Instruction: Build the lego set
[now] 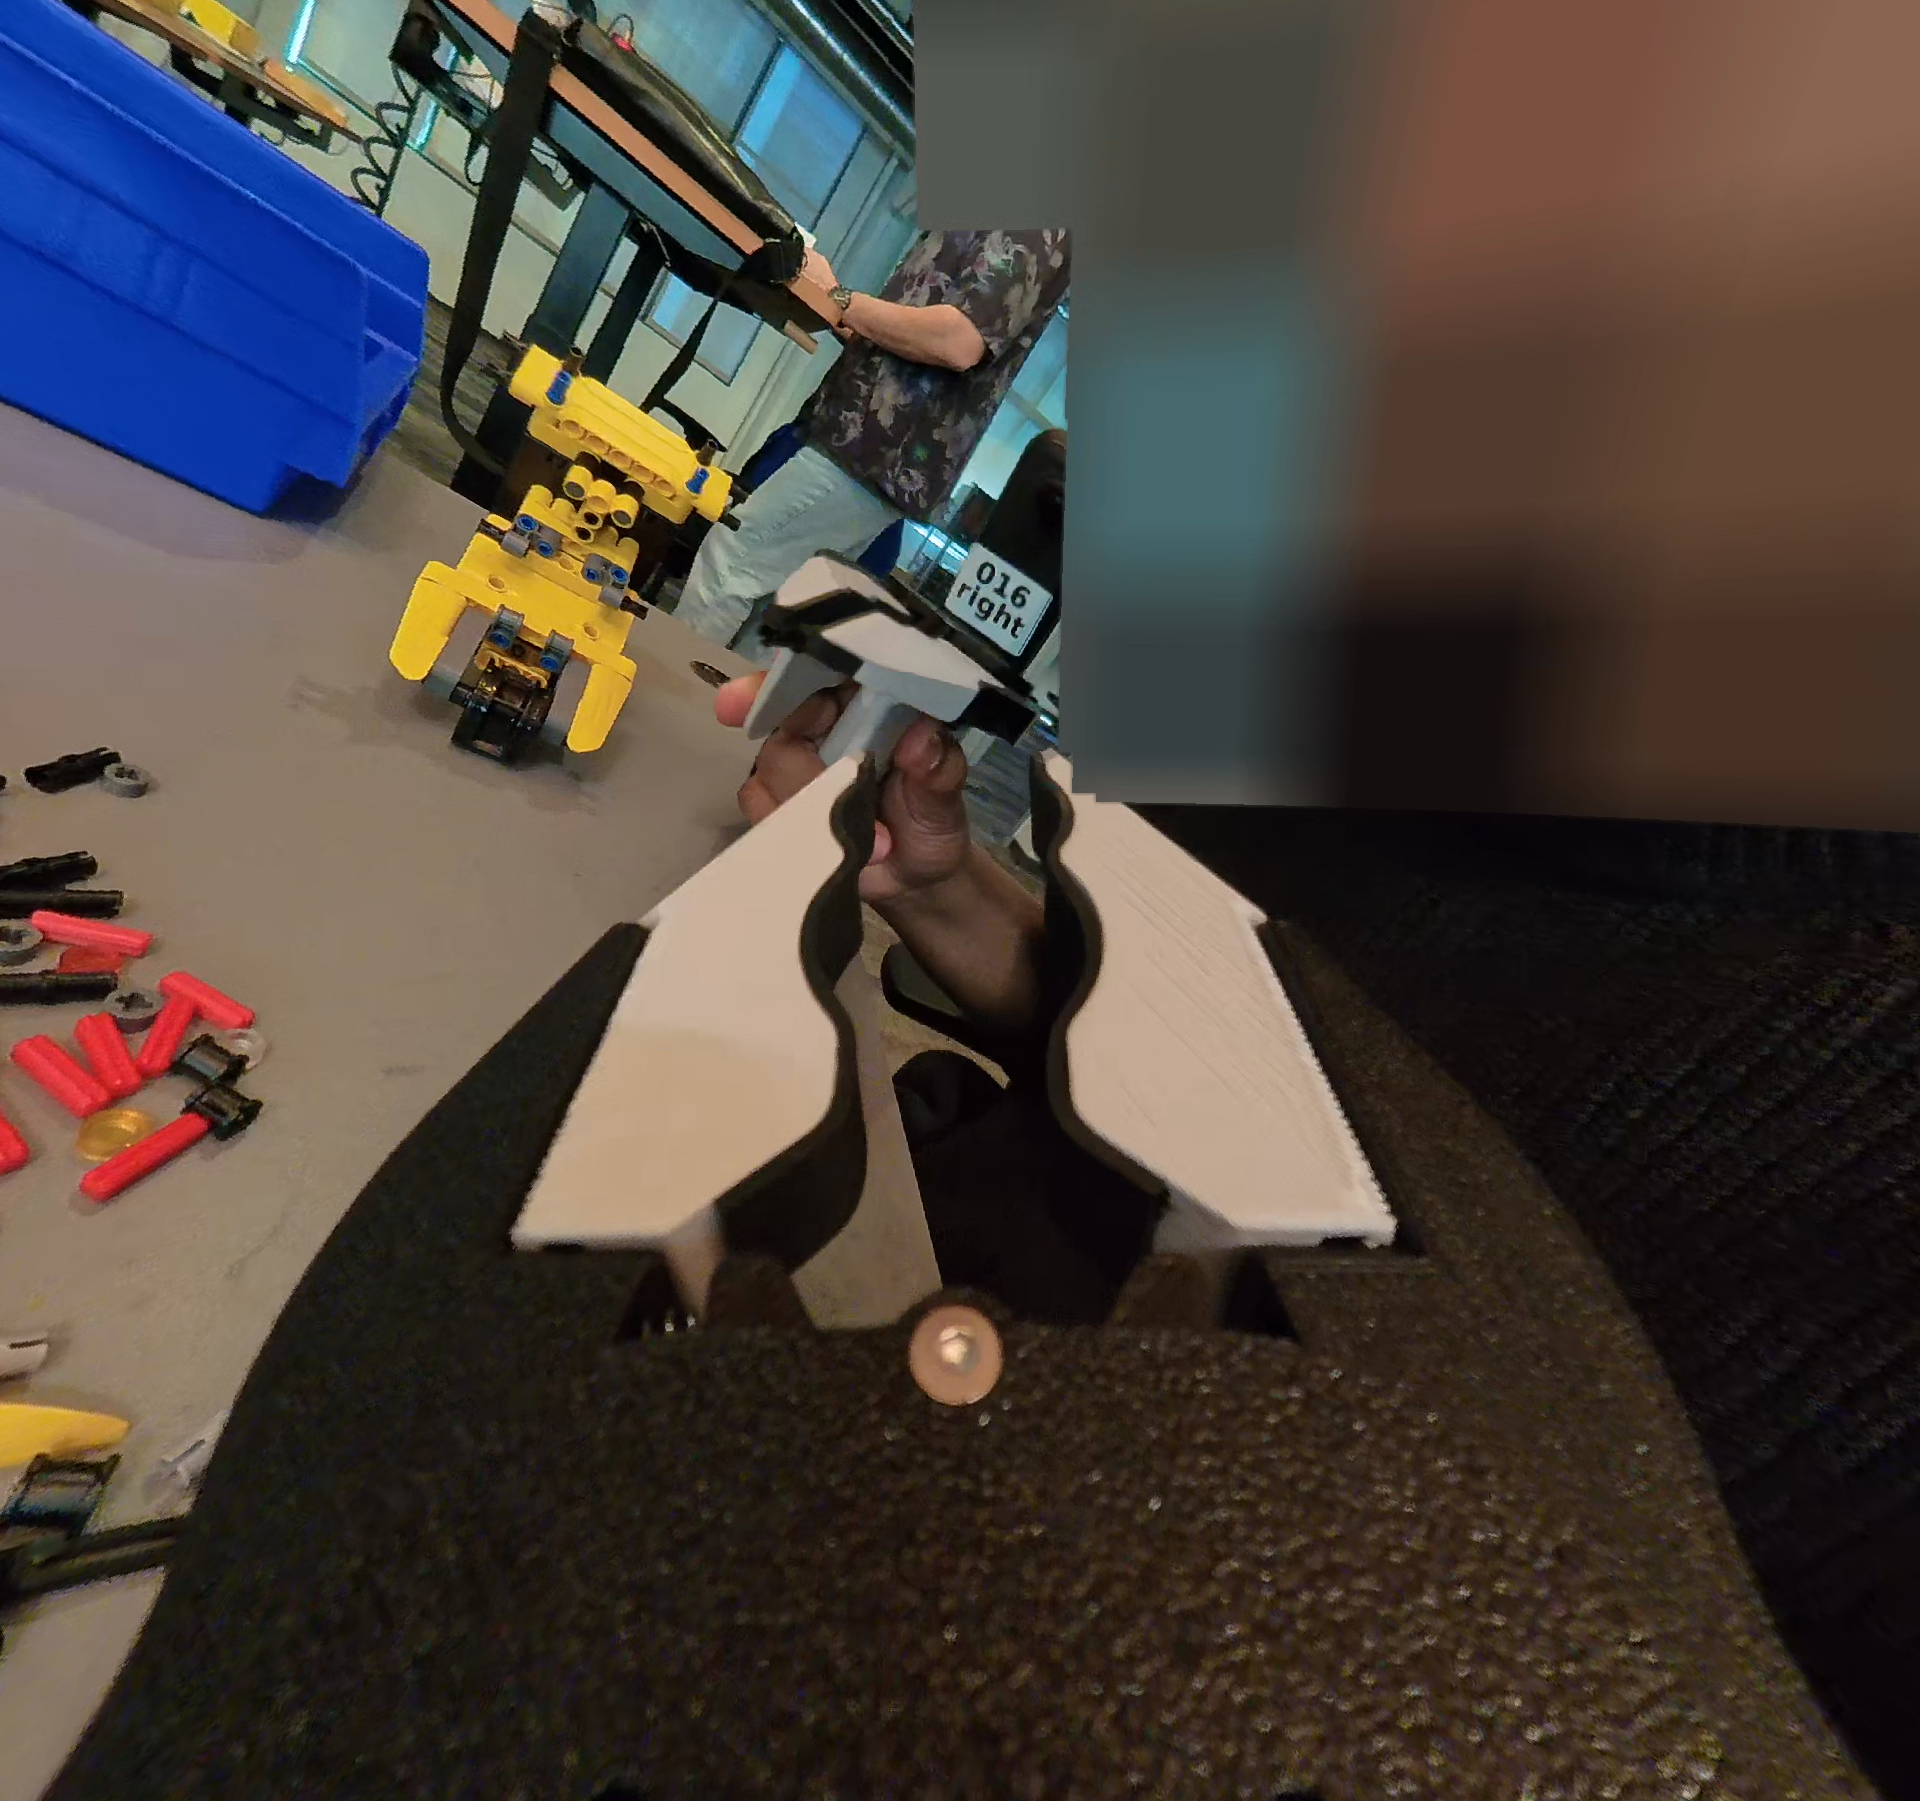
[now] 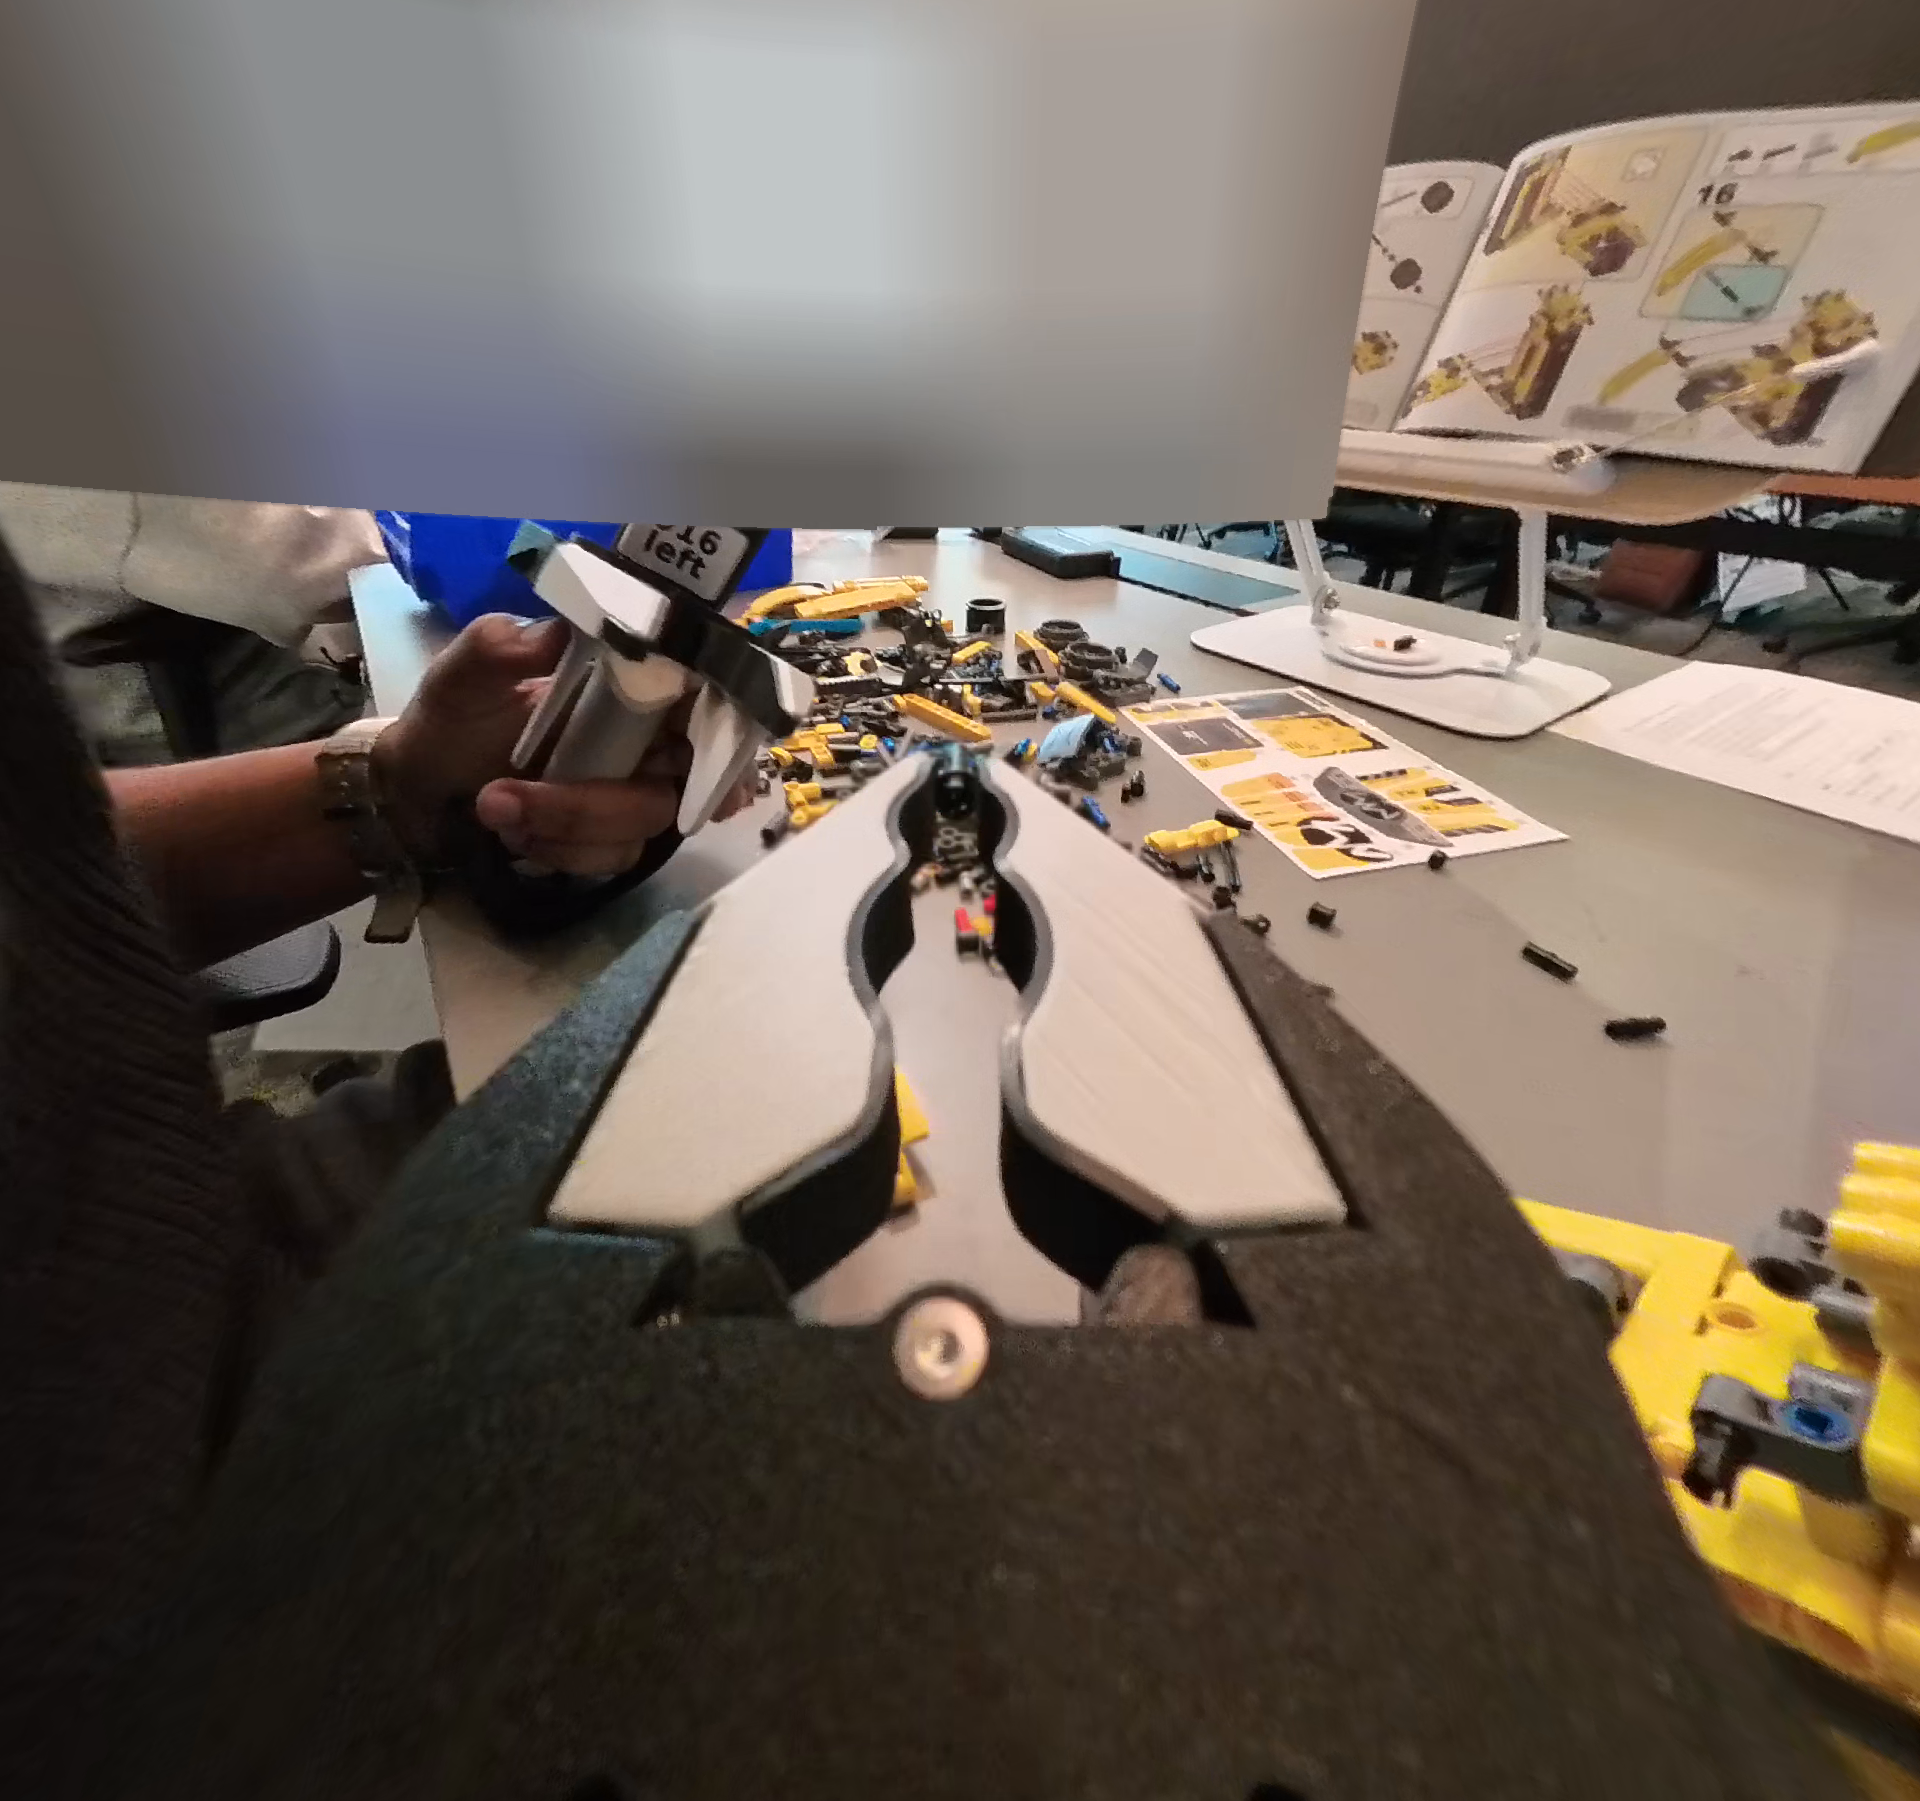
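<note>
My right gripper (image 2: 954,764) is shut on a small black connector piece (image 2: 952,793) and holds it above the grey table (image 2: 1558,972), near a pile of yellow and black building parts (image 2: 935,671). My left gripper (image 1: 954,775) is open with nothing between its pads, raised off the table. Through its gap I see the hand holding the right gripper (image 1: 764,655). The left gripper also shows in the right wrist view (image 2: 748,754), held by a hand at the left. A partly built yellow model (image 1: 551,567) stands on the table; it also shows blurred at the lower right of the right wrist view (image 2: 1766,1388).
A blue bin (image 1: 187,297) stands at the left. Red and black pins (image 1: 125,1055) lie loose beside my left gripper. An open instruction booklet on a white stand (image 2: 1662,297), a sticker sheet (image 2: 1340,785) and a white paper (image 2: 1766,743) are at the right. A person (image 1: 914,380) stands behind. There is about 6 cm between the tips of the two grippers.
</note>
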The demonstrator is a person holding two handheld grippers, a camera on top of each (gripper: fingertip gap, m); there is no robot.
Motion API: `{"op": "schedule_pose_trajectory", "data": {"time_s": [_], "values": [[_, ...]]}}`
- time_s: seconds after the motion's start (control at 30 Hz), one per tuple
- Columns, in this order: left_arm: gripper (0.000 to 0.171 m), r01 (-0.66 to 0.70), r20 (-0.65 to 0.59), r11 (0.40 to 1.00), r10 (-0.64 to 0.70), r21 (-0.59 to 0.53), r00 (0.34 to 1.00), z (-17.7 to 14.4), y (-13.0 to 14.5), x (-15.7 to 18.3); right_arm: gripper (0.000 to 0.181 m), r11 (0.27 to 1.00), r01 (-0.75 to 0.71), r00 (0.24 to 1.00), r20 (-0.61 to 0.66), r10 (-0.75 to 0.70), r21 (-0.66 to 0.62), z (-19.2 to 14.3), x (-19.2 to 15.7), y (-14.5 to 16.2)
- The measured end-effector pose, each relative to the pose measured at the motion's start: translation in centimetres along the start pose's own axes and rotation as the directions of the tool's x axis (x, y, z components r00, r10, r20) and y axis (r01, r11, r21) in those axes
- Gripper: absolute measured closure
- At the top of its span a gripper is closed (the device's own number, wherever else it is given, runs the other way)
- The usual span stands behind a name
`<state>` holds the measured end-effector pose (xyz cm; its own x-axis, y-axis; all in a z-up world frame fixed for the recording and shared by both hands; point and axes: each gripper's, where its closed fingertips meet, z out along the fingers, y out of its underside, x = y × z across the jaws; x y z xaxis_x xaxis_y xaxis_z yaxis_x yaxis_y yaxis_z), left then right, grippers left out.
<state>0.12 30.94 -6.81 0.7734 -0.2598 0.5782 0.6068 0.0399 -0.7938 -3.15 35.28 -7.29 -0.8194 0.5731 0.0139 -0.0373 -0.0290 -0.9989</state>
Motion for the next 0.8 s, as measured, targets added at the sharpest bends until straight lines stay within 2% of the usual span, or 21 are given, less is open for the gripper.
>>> {"op": "schedule_pose_trajectory", "data": {"time_s": [0.2, 0.47, 0.67, 0.8], "values": [[0.143, -0.055, 0.056, 0.996, 0.051, 0.067, 0.997, -1.0, -1.2, -0.3, 0.177, 0.992, 0.03, 0.997, -0.063, -0.038, -0.126, 0.5, 0.2, 1.7], [0.143, -0.15, 0.152, 0.973, 0.124, 0.174, 0.98, -2.7, -3.4, -0.6, 0.177, 0.991, 0.026, 0.996, -0.08, -0.036, -0.132, -0.4, 0.1, 1.7], [0.143, -0.066, 0.116, 0.942, 0.029, 0.328, 0.993, -4.9, -5.4, -1.0, 0.177, 0.99, 0.044, 0.995, -0.087, -0.056, -0.137, -0.6, 0.0, 1.8], [0.144, -0.089, 0.148, 0.917, 0.034, 0.388, 0.988, -6.1, -6.3, -1.1, 0.176, 0.989, 0.048, 0.994, -0.089, -0.061, -0.143, -0.6, -0.1, 1.8]]}}
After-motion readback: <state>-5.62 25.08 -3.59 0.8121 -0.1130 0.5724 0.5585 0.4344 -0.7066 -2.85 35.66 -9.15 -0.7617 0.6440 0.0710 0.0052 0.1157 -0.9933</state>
